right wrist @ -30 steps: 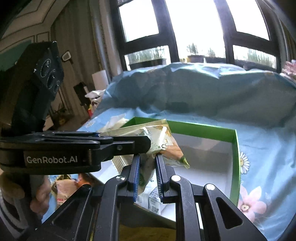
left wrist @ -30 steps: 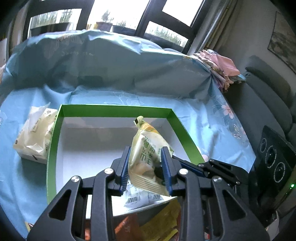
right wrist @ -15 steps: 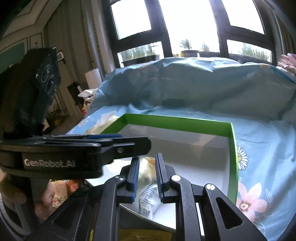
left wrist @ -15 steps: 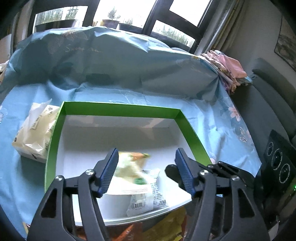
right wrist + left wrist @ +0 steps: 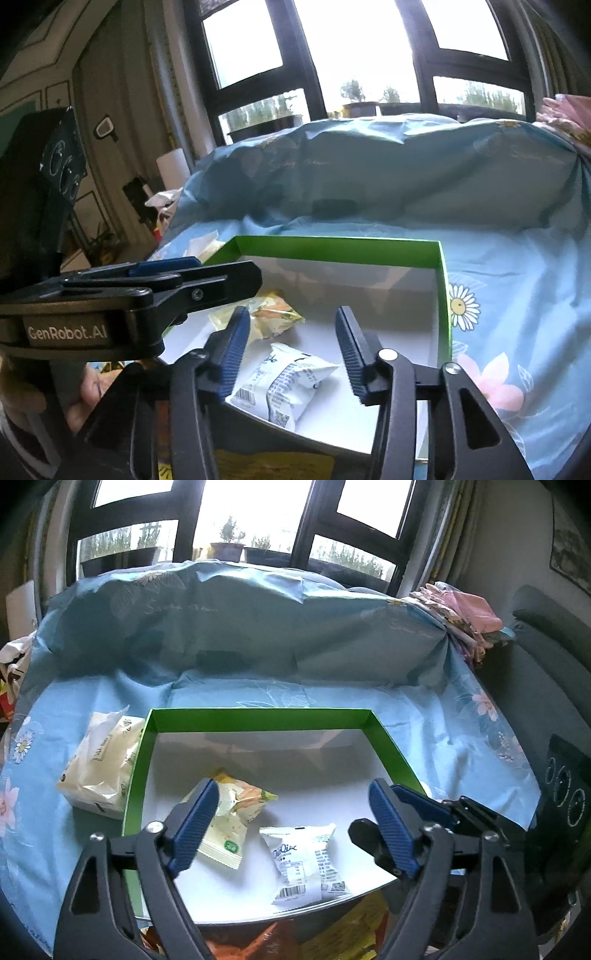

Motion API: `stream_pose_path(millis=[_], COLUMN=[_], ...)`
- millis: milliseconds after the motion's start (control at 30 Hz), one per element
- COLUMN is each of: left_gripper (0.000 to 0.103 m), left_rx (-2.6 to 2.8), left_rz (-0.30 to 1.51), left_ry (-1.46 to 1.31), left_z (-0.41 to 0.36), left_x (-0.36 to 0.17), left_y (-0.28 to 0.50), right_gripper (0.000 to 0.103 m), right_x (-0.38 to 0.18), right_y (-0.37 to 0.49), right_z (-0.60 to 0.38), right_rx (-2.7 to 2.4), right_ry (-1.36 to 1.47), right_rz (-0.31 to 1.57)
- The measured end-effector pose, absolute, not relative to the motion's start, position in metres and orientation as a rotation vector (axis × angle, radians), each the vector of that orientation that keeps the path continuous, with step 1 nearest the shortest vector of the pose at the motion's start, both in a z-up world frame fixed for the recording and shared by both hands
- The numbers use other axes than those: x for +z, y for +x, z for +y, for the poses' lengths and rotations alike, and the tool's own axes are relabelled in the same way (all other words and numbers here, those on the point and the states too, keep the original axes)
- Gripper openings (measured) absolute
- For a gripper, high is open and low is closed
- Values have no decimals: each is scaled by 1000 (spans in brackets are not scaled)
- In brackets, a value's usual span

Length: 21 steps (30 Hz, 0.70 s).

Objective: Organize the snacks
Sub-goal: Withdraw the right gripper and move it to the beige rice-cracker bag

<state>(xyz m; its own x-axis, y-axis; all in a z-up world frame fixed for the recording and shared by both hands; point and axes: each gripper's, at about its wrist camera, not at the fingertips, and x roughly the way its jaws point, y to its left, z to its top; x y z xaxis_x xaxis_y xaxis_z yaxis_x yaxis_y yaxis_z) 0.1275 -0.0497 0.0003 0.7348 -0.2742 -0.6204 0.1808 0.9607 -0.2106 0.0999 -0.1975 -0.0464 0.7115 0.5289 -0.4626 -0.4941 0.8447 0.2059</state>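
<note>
A green-rimmed box (image 5: 258,714) (image 5: 332,243) with a white floor sits on the blue flowered cloth. Inside lie a yellow snack packet (image 5: 236,812) (image 5: 269,317) and a white snack packet (image 5: 303,856) (image 5: 284,384), both loose on the floor. My left gripper (image 5: 291,823) hangs over the box's near edge, its jaws opening wide, nothing pressed between them. My right gripper (image 5: 291,350) hovers above the white packet, jaws opening, pads clear of it. The left gripper's body (image 5: 129,295) crosses the right wrist view at the left.
A pale yellow tissue pack (image 5: 99,768) lies left of the box. More snack packets (image 5: 332,934) in orange and yellow lie under the box's near edge. Folded pink cloth (image 5: 465,616) rests at the far right, beside a dark sofa (image 5: 546,672).
Both grippers were shut on the yellow packet above the box. The left gripper's jaws spread first, then the right's, and the packet dropped onto the box floor beside the white one.
</note>
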Motion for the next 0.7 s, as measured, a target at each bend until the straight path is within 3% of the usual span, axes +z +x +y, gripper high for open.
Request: stream_pose_path(millis=[67,700], left_gripper=[101,103], left_rx=[-244,-130], left_rz=[694,614], left_ry=[-137,-49], left_z=[-50,-50], left_x=[1,17], left_y=[126,90], right_gripper=[53,64], right_x=[-47,-38], right_y=[100,77], right_z=[-199,-207], right_rx=[563,571], right_ry=[74,110], right_rz=[536,511])
